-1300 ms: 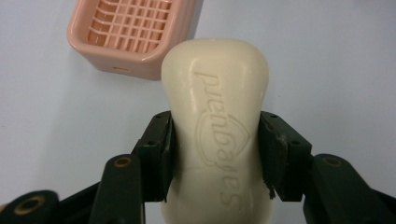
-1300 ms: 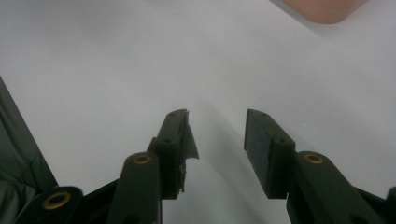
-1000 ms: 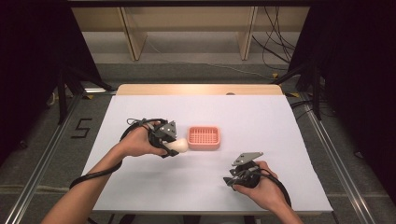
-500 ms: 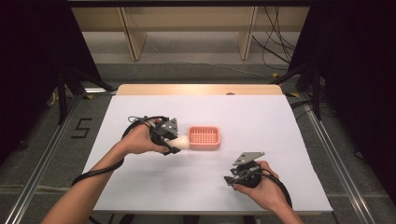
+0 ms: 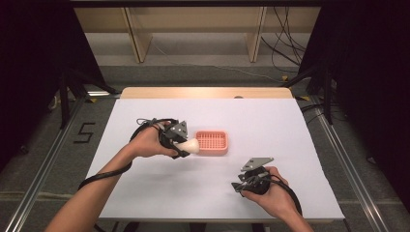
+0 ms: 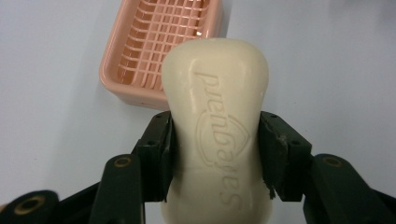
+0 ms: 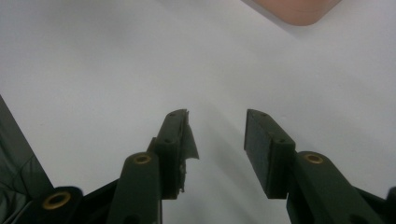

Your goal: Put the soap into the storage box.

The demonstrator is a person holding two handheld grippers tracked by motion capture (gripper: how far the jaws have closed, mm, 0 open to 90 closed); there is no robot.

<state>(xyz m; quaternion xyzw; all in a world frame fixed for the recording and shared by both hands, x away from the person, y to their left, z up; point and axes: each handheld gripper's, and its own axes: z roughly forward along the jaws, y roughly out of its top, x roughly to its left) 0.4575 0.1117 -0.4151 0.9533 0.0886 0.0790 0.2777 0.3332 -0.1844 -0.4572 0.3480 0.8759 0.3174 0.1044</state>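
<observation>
We hold a bar of soap (image 6: 215, 130) in our left gripper (image 5: 181, 141); its two black jaws press against the narrow middle of the bar from either side, and the left gripper view shows the pads tight on the cream surface with raised lettering running along the top face; the wider rounded end of the soap sticks out past the jaw tips. In the high view the soap (image 5: 189, 144) points toward the pink soap dish (image 5: 212, 143) and its free end sits just beside the dish's near left edge; we cannot tell whether the two touch, nor whether the bar is lifted off the surface. The dish (image 6: 159, 51) has a grid floor and a raised rim, and it lies on the white table (image 5: 270, 125) near the middle.

Our right gripper (image 5: 247, 181) rests low at the near right of the table, well apart from the dish and the soap; in the right gripper view its jaws stand apart with bare white table between them and nothing gripped; a torn flap of padding hangs from the inner face of one jaw; a corner of the pink dish (image 7: 299, 9) shows at the top edge. A black cable (image 5: 104, 175) trails back from the left gripper along our forearm.
</observation>
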